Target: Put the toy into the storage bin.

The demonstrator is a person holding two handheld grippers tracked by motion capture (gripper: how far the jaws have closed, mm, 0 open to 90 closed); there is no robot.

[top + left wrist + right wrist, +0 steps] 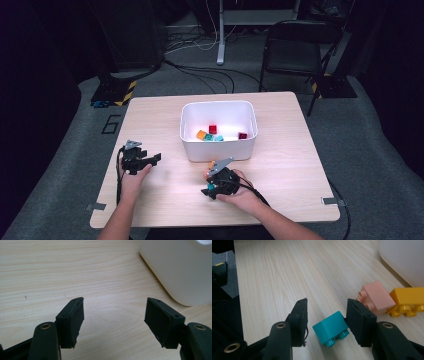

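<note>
A teal brick [329, 326] lies on its side on the wooden table [280, 170], between the jaws of my right gripper [327, 301]. One pad touches the brick and the other stands apart from it, so the jaws are open around it. Just beyond it lie a pink brick [377, 296] and a yellow-orange brick [408, 296], also on their sides. From above, my right gripper [209, 189] sits in front of the white bin [218, 150]. My left gripper [152, 160] rests at the table's left, open, with only bare wood between its fingers [72, 322].
The white bin [404, 257] holds a few small bricks: an orange one [201, 134], a red one [213, 129] and a dark red one [242, 135]. Its corner [180, 267] stands close ahead of my left gripper. A black folding chair [295, 45] and cables are on the floor behind the table.
</note>
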